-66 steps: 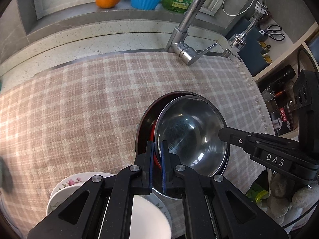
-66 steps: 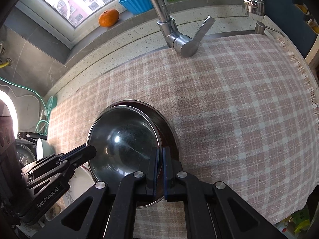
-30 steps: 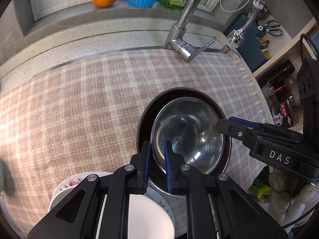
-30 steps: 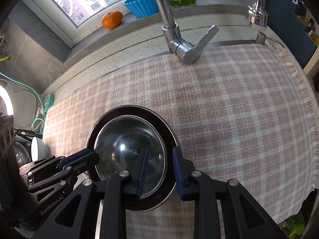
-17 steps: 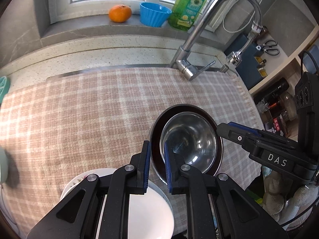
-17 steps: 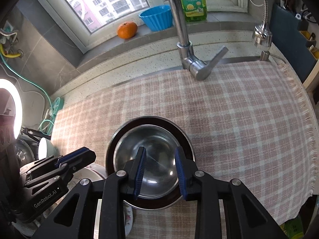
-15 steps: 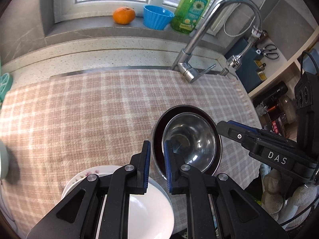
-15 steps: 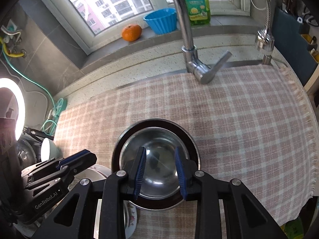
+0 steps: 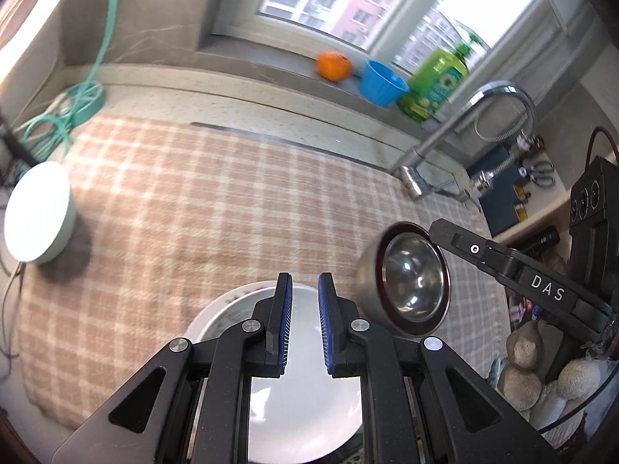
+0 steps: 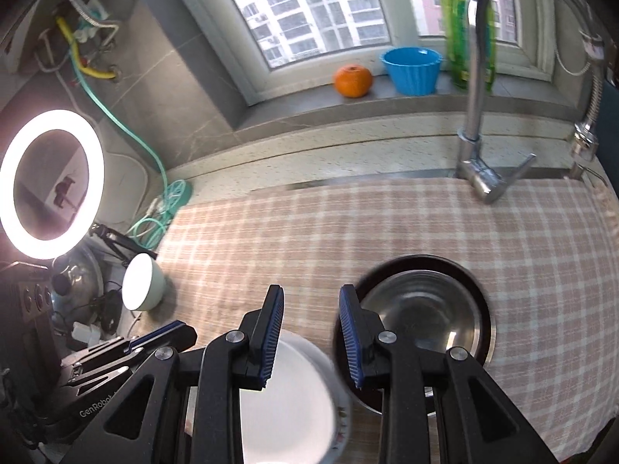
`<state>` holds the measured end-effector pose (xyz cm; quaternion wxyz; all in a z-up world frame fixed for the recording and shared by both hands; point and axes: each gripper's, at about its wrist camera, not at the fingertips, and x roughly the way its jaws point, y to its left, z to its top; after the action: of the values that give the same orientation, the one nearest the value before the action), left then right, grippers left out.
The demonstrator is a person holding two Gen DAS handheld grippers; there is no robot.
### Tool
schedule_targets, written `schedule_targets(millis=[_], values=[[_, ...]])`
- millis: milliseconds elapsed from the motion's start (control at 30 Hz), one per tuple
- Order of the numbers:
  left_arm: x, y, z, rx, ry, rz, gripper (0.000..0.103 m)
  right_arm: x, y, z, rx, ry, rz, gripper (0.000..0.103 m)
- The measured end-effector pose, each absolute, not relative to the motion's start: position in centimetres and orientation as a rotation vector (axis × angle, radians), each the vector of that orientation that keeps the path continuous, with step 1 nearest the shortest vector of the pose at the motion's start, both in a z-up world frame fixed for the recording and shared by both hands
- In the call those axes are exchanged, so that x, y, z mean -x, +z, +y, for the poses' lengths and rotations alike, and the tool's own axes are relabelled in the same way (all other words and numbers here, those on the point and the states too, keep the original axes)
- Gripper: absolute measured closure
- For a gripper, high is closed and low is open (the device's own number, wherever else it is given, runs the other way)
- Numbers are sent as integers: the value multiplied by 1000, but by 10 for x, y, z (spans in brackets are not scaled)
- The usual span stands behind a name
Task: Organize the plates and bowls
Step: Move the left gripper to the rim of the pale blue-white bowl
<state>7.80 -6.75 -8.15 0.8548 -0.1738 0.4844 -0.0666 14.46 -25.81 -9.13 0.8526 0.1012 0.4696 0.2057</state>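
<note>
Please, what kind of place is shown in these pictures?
Most likely a home kitchen counter by a window. A tap rises at the edge of a checked cloth, a green soap bottle stands on the sill, and a steel bowl and white plate sit on the cloth.

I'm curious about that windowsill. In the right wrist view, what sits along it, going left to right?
Orange → blue bowl → green soap bottle, partly behind the faucet.

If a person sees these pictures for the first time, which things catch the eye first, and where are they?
The shiny steel bowl nested in a dark-rimmed bowl sits on the pink checked cloth, right of the stacked white plates. The bright ring light glows at far left. An orange fruit and a blue plastic bowl stand on the windowsill.
</note>
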Motion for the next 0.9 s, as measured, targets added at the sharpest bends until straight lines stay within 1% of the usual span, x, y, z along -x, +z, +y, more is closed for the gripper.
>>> schedule_targets(millis=[100,500,633,900], values=[[-63,-84,-42,417,-75,1001,91,-143,-88,-235,-182,483,988,70],[-6,-91,62,580,173,928,91,-146,-78,-135,-64,667,988,69],[11,-92,95,631,251,889,91,-147,-78,-104,-45,719,990,65],[26,-97,153,737,348,814,91,-151,-82,-50,-5,786,999,64]])
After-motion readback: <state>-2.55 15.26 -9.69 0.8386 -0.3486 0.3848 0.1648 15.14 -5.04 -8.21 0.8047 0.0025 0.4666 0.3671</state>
